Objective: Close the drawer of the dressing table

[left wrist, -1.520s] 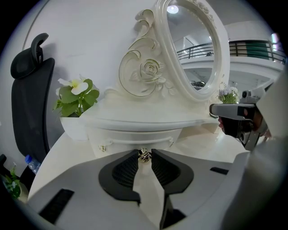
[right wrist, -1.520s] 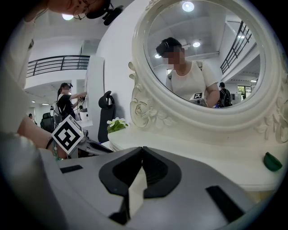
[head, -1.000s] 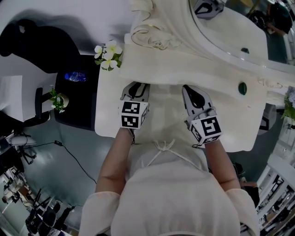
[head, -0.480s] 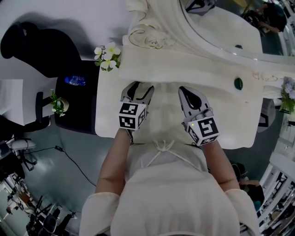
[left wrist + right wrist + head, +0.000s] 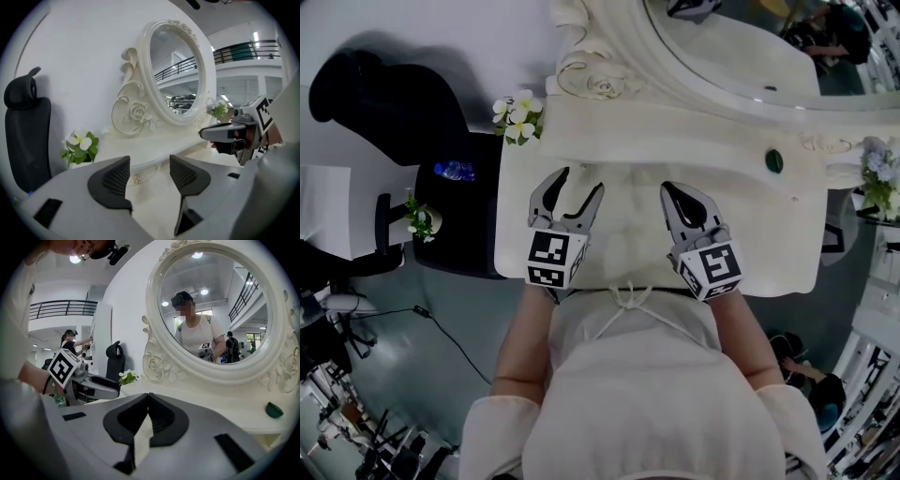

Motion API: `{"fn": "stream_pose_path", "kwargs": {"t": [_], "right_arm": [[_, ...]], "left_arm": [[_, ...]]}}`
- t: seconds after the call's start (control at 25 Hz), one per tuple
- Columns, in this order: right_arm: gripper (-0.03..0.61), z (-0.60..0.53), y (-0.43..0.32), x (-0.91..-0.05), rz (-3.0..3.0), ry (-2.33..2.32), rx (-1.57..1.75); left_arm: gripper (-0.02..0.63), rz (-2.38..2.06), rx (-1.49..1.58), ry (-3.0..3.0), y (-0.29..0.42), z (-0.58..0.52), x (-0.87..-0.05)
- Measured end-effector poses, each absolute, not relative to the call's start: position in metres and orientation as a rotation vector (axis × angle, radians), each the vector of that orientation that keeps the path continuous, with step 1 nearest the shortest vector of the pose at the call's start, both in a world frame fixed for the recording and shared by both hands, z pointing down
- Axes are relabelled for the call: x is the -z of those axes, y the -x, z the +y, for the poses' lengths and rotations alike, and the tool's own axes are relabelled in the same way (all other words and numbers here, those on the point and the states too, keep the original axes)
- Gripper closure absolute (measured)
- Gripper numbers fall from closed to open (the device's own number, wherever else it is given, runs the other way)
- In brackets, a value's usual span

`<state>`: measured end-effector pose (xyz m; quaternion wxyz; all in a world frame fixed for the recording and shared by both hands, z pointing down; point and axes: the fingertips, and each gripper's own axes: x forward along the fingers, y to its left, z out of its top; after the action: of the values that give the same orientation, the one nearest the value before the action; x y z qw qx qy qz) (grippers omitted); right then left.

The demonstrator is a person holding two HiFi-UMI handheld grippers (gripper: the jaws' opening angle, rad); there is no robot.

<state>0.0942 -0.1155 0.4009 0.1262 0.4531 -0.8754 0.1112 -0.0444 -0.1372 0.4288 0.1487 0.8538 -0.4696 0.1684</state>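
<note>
Opening with nothing between its dark ribbed pads, the left gripper (image 5: 579, 183) hangs released above the cream carved desk (image 5: 787, 253). Straight ahead of it and slightly lower, in line with the gap between its jaws, sits a small pale metal knob (image 5: 137, 179) on what I take for the cream drawer (image 5: 149, 174) under the raised back ledge. That front runs crosswise to the gripper's line, so any push would go straight forward, toward the oval white-framed mirror (image 5: 180, 70). It looks flush with the ledge face; no open box shows and no contents can be seen, so I judge the drawer in, or nearly so. The right gripper (image 5: 149, 397), off to the right of the knob, is clenched on nothing — the left is the nearer one. Further left stand white flowers with green leaves (image 5: 79, 145); far right lies a small dark green object (image 5: 274, 409).
</note>
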Motion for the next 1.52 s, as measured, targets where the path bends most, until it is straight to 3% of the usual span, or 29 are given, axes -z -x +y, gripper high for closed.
{"fn": "stream_pose_path", "kwargs": {"t": [0.16, 0.44, 0.8, 1.52], "right_arm": [[0.572, -0.112, -0.091, -0.391, -2.573, -1.329, -0.307], [0.572, -0.107, -0.089, -0.363, -2.623, -1.339, -0.255], [0.574, -0.093, -0.084, -0.331, -2.708, -1.279, -0.118], [0.578, -0.082, -0.088, -0.308, -2.723, -1.29, -0.011]], "left_arm": [[0.353, -1.356, -0.449, -2.56, 0.04, -0.13, -0.391], [0.493, -1.425, -0.348, -2.634, 0.042, -0.122, -0.338], [0.575, -1.432, -0.188, -2.718, 0.037, -0.104, -0.277], [0.588, -1.415, -0.155, -2.753, 0.032, -0.09, -0.268]]}}
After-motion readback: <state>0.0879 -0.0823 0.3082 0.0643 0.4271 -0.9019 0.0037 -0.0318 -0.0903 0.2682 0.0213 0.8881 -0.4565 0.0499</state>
